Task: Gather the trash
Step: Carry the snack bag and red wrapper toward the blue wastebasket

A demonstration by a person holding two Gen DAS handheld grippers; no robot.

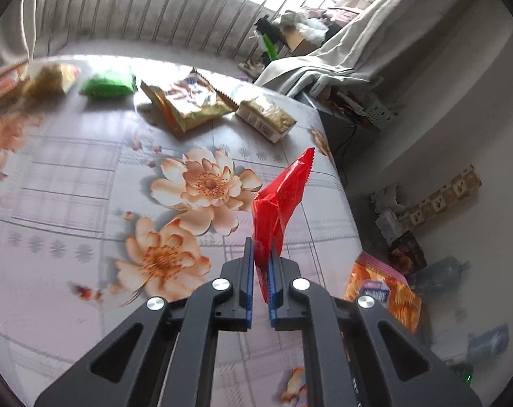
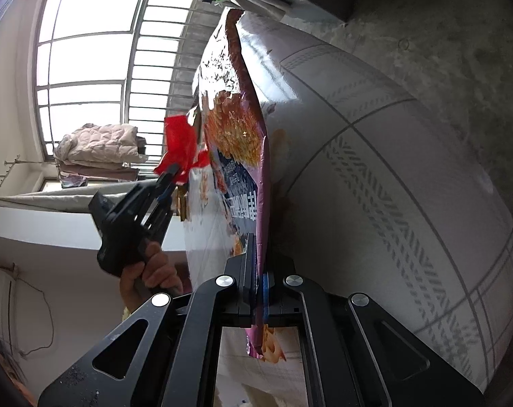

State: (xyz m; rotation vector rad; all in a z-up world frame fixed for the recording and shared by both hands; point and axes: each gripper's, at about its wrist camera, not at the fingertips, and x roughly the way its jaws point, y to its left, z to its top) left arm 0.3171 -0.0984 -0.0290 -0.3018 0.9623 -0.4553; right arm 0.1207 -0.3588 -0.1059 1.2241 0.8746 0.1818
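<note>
A: Red wrapper (image 1: pixel 277 203) is pinched tight in the left gripper (image 1: pixel 261 271), lifted clear above the flowered tablecloth (image 1: pixel 86 169).

B: And the right gripper (image 2: pixel 256 271)?

A: Clamped on the edge of a big purple-orange snack bag (image 2: pixel 236 129), hanging beside the table. More wrappers (image 1: pixel 188 101) lie at the far end.

White characters on big snack bag (image 2: pixel 237 183), too blurred to read

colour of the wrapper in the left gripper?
Red wrapper, pinched in the left gripper; clearest in the left wrist view.
</note>
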